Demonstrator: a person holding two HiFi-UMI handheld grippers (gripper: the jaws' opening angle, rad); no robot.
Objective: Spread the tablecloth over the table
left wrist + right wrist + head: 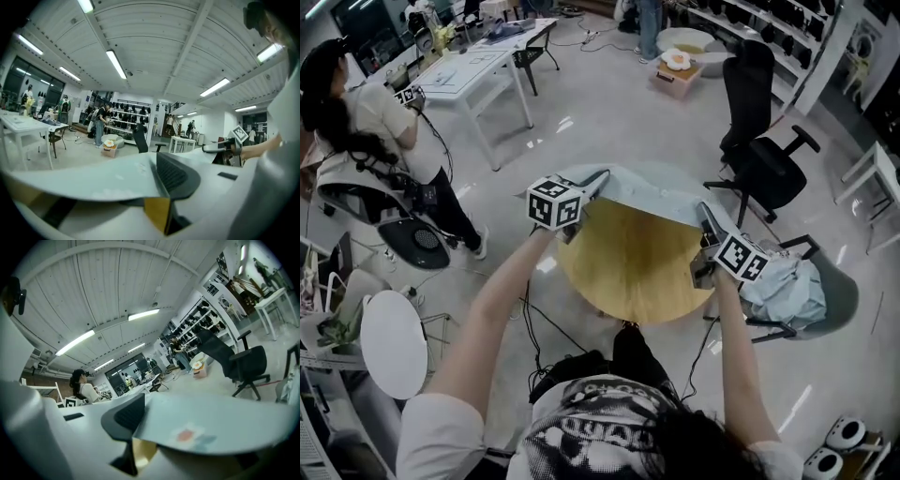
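Observation:
A pale blue-grey tablecloth hangs stretched between my two grippers over the far edge of a round wooden table. Most of the wood shows bare. My left gripper is shut on the cloth's left end, and my right gripper is shut on its right end. In the left gripper view the cloth runs out flat to the left from between the jaws of the gripper. The right gripper view shows the cloth spreading to the right from the gripper, with a small coloured mark on it.
A black office chair stands beyond the table. A grey chair with bundled pale cloth is close on the right. A seated person and a white round stool are on the left. White desks stand farther back.

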